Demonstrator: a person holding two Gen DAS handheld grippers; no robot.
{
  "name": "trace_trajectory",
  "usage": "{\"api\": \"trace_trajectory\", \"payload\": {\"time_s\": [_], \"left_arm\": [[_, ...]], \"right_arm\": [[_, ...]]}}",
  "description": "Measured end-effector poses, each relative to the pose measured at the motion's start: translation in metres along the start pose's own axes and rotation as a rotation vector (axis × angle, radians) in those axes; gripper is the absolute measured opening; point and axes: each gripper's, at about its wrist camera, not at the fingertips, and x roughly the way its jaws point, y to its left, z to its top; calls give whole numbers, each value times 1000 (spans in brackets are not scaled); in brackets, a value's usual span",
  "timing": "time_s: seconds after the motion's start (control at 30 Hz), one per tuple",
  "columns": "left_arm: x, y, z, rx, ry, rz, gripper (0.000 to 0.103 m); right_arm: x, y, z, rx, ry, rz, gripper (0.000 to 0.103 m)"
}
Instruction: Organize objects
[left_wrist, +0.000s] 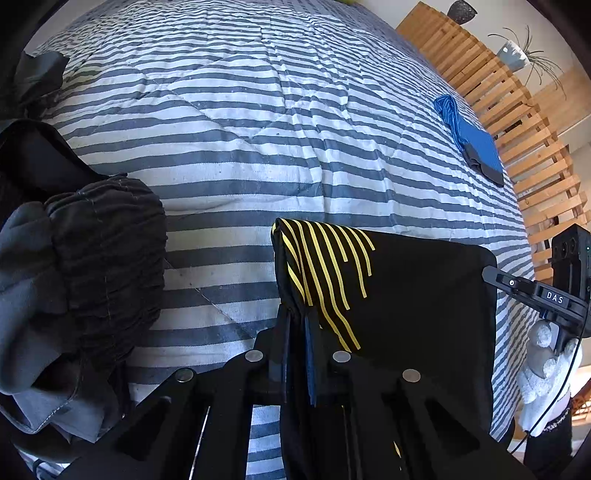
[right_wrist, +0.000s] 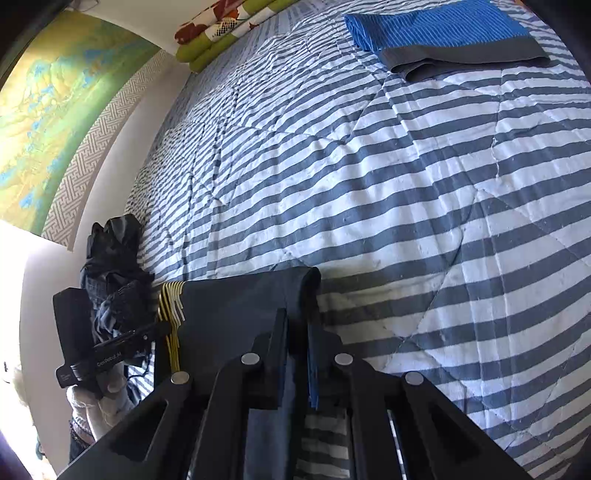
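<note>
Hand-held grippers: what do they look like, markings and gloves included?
Both are matte black with silver round pivot pins. The right hand-held gripper carries white "DAS" lettering and a thin black cable; the left hand-held gripper has small white lettering. White fuzzy gloves cover both hands.

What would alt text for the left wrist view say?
Black jaws of the left gripper pinch one edge of a black garment with yellow stripes, stretched over a blue-and-white striped quilt. The right gripper holds its far edge; dark clothes pile left, folded blue garment beyond.
</note>
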Motion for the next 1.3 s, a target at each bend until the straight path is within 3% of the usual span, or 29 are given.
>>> {"api": "trace_trajectory", "payload": {"time_s": [0.07,0.13,0.2,0.23,0.27,0.33,0.5,0.6,0.7,0.77,0.8,0.87,0.93,1.07,1.3], "left_arm": [[-4,0,0,-7,-21,7,16],[-10,3,0,-24,-46,3,47],[-17,9,-1,-35,-57,-24,60],[-17,11,-1,-46,-51,-31,63],[-15,14,-2,-60,-38,-42,64],[-8,19,-6,-88,3,-78,64],[-9,18,-24,-75,7,-122,64],[-10,14,-28,-45,-17,-103,63],[-7,11,-23,-55,-32,-94,59],[-5,4,-20,-25,-40,-47,37],[-4,1,-20,-11,-43,-28,28],[-2,0,-20,-11,-39,-43,15],[-2,0,-21,-23,-52,-49,9],[-19,-8,-29,-14,-116,-45,7],[-98,-47,-48,77,-268,-69,6]], "right_arm": [[6,-1,0,-3,20,-8,9],[1,1,-2,-29,19,-19,17],[-9,5,-8,-62,9,-31,41],[-14,5,-12,-74,-4,-29,56],[-19,4,-16,-83,-14,-28,59],[-19,2,-23,-88,2,-25,59],[3,0,-43,-71,84,48,59],[5,6,-50,-106,49,41,59],[7,3,-40,-54,17,75,59],[10,2,-32,-30,1,91,56],[12,4,-30,-31,-4,90,52],[21,12,-31,-66,25,77,25],[26,19,-36,-98,33,64,21],[17,18,-39,-81,1,84,9],[-47,45,-54,-188,-115,70,7]]}}
